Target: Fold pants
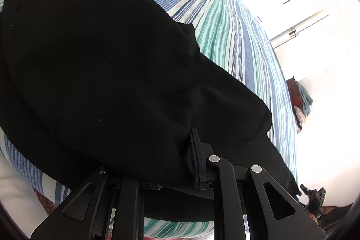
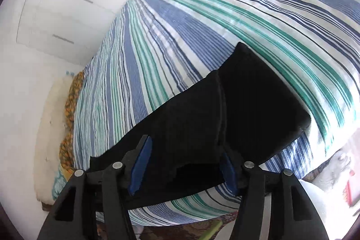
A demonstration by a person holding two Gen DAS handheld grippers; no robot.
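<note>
Pants (image 1: 101,64) drape over left claw (image 1: 148,163); one finger buried, so grip state unclear. Right claw (image 2: 183,168) spread wide, cloth edge between its pads. Pants lie on striped bed (image 2: 202,15), long axis running ahead-right from right claw.

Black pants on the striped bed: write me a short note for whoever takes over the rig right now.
Left gripper: one blue pad shows at the pants edge, the other is hidden under cloth; grip unclear.
Right gripper: open, fingers straddling the leg end, not clamped.
Pants lie flat on the striped bedspread, legs apparently stacked lengthwise.
Left: close on the cloth and fold the legs toward the waist.
</note>
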